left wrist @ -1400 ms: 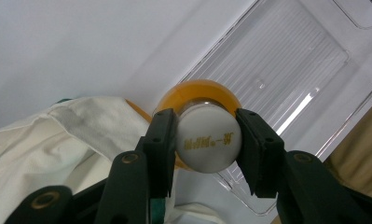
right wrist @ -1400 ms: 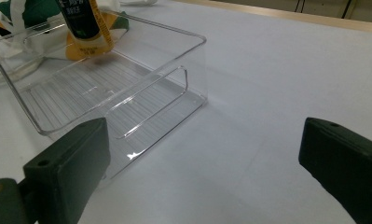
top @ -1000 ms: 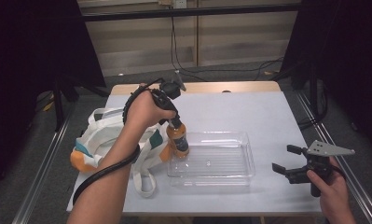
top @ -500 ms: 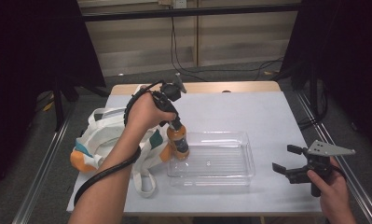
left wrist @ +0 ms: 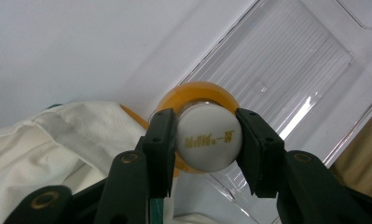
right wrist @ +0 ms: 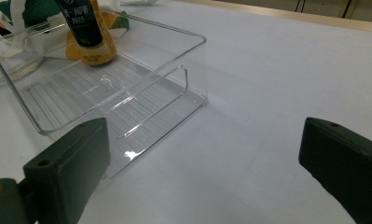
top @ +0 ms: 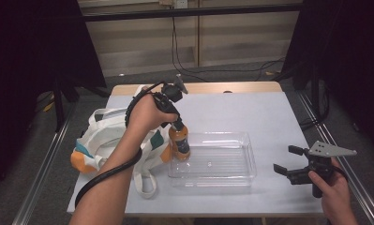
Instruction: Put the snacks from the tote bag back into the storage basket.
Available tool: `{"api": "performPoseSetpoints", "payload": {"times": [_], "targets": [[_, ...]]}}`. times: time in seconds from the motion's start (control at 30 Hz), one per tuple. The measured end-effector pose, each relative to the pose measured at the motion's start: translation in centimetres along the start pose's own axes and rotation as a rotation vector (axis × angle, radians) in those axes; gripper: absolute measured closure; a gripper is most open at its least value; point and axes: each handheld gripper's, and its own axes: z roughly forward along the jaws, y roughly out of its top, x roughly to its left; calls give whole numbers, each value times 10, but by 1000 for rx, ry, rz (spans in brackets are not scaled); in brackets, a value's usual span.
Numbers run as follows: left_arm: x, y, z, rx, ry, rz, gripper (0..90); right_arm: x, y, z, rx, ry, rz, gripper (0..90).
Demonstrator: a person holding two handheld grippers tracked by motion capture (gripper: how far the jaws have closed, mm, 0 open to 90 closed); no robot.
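Observation:
An orange bottle (top: 179,140) with a white cap (left wrist: 207,137) stands nearly upright at the left end of a clear plastic tray (top: 250,154). My left gripper (top: 176,125) points down and is shut on the cap, one pad on each side. In the right gripper view the bottle's base (right wrist: 88,51) is inside the tray (right wrist: 193,70), close to its ribbed floor; whether it touches I cannot tell. My right gripper (top: 285,159) is held near the table's right front corner, to the right of the tray, open with nothing between its jaws (right wrist: 202,154).
A white bag (top: 100,126) with orange and teal parts lies crumpled at the table's left, against the tray's left end. The bag's cloth (left wrist: 58,135) lies right beside the bottle. Black frames and cables stand behind the table.

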Motion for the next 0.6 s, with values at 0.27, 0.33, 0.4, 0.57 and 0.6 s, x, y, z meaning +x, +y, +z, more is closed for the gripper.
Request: {"api": "performPoseSetpoints", "payload": {"times": [0.27, 0.33, 0.4, 0.57, 0.6], "targets": [[-2, 1, 2, -7, -6, 6, 589, 0, 0, 0, -3, -1, 1, 18], [-1, 0, 2, -9, -9, 10, 588, 0, 0, 0, -2, -1, 3, 18], [-2, -1, 2, -10, -10, 6, 588, 0, 0, 0, 0, 2, -3, 18], [-3, -3, 3, -23, -19, 10, 584, 0, 0, 0, 3, 7, -4, 18], [-3, -3, 3, -24, -23, 9, 584, 0, 0, 0, 4, 6, -3, 18]]}}
